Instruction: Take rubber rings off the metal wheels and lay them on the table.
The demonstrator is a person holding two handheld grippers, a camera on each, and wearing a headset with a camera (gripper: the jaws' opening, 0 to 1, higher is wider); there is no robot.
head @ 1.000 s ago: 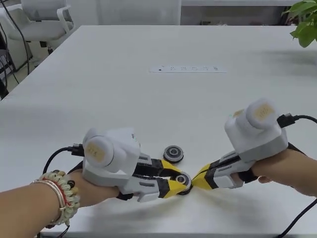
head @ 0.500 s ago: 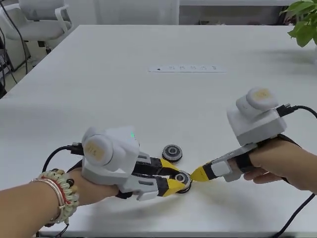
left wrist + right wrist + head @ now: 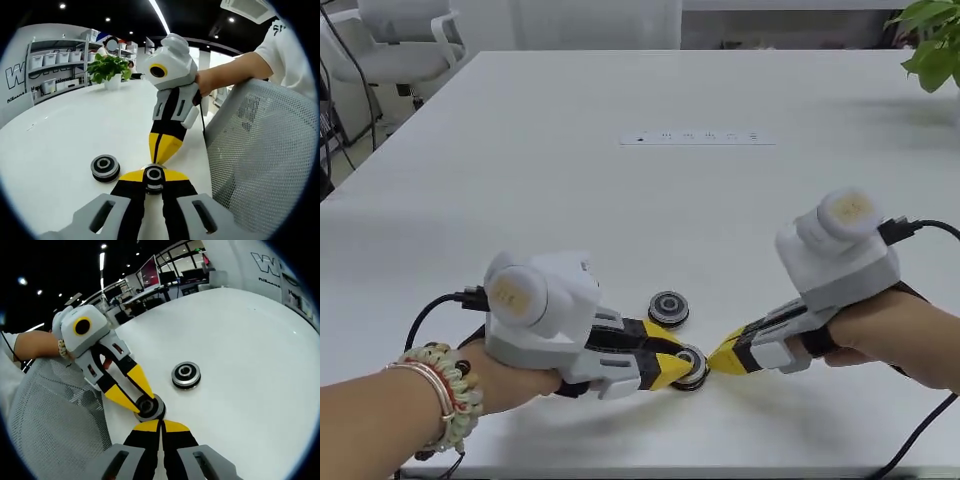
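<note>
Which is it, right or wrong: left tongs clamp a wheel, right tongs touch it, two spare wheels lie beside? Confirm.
Wrong: the head view shows one spare wheel beside, not two. Left tongs clamp a wheel; right tongs touch it.

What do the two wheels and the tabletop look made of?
Loose wheel: shiny silvery edge and hub, likely metal; matte black band between, probably rubber. Held wheel, clamped in the left tongs: same look, dark ring around a bright hub. Table: smooth white, slightly glossy with soft reflections; laminate or paint, cannot tell.
</note>
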